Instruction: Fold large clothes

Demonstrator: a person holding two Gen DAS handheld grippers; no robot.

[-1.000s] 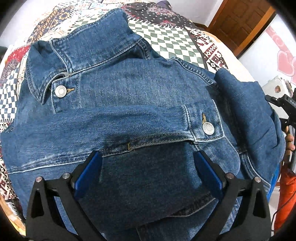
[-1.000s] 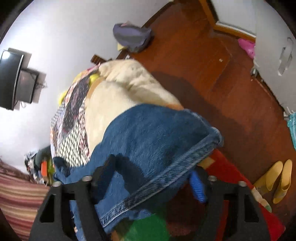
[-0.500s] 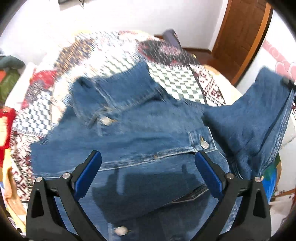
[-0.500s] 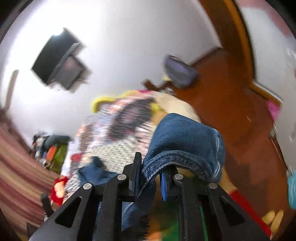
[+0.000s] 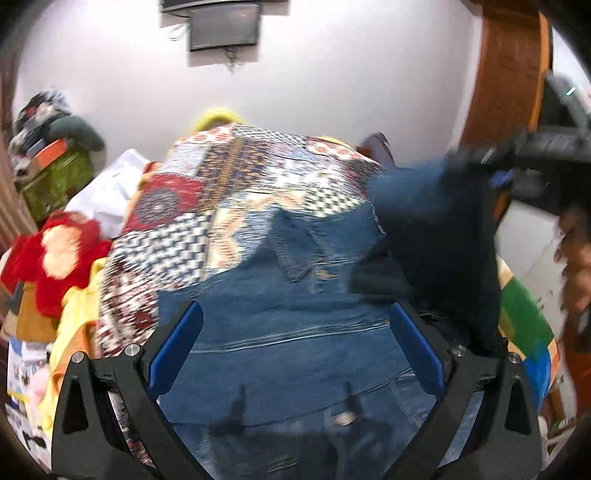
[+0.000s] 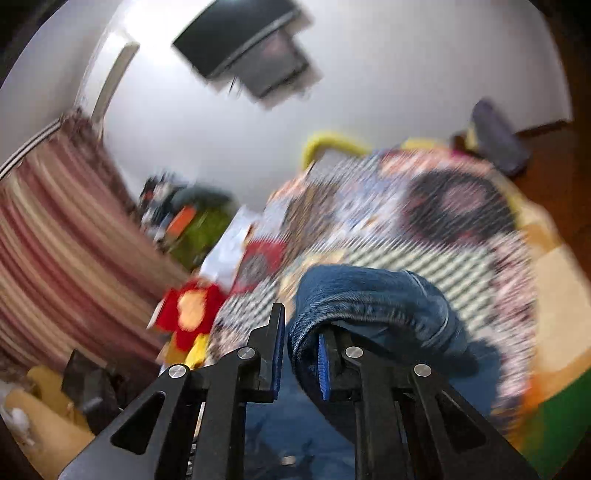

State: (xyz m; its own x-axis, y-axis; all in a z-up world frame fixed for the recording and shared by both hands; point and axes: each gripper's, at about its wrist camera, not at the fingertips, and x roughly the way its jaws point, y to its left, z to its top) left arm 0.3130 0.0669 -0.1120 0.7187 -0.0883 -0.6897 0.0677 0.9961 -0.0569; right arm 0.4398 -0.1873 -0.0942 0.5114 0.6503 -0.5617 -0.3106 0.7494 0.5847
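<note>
Two black two-finger grippers with blue pads are in use. In the right wrist view the right gripper (image 6: pixel 301 354) stands at lower centre with its jaws drawn together on a rolled fold of the blue denim jacket (image 6: pixel 373 295); its jaws have just been closing, with that denim between them. In the left wrist view the left gripper (image 5: pixel 295 350) has its jaws wide apart at the bottom of the frame, gripping nothing, above the jacket body (image 5: pixel 291 332), which lies spread at lower centre on the patchwork bedspread (image 5: pixel 236 184). The lifted part of the jacket hangs dark at centre right of that view, beneath the right gripper (image 5: pixel 502 177). Judged step: carrying the raised side across the jacket body to make a fold. To do it well, keep the clamp firm, carry the denim flat across toward the collar (image 5: pixel 295 254), and lower it so the edges align without bunching; the free gripper can pin the body. Count: one jacket, one bedspread, two grippers, one red flower-shaped plush (image 5: pixel 59 258) at left, one wall-mounted screen (image 5: pixel 223 26) at top.
</note>
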